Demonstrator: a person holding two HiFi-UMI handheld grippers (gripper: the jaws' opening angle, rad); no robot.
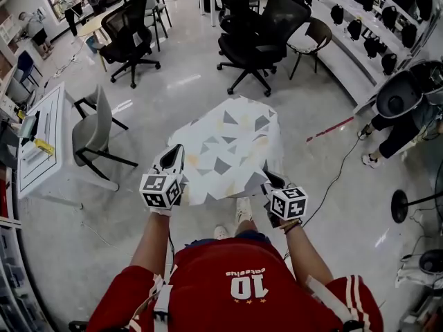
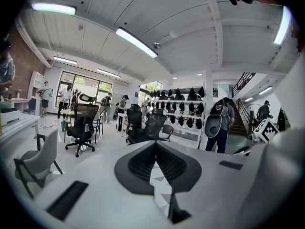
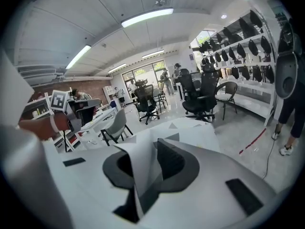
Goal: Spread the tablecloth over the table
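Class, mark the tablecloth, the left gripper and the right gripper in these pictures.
tablecloth (image 1: 225,144), head view, middle of its patterned surface.
left gripper (image 2: 155,147), left gripper view, where its shut fingers pinch the tablecloth's edge.
right gripper (image 3: 148,149), right gripper view, between its fingertips, shut on the tablecloth.

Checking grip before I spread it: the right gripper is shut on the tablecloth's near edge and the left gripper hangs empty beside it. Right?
Not quite. The left gripper is not empty: the left gripper view shows it shut on a strip of the patterned tablecloth. The right gripper is shut on the near edge, as you said.
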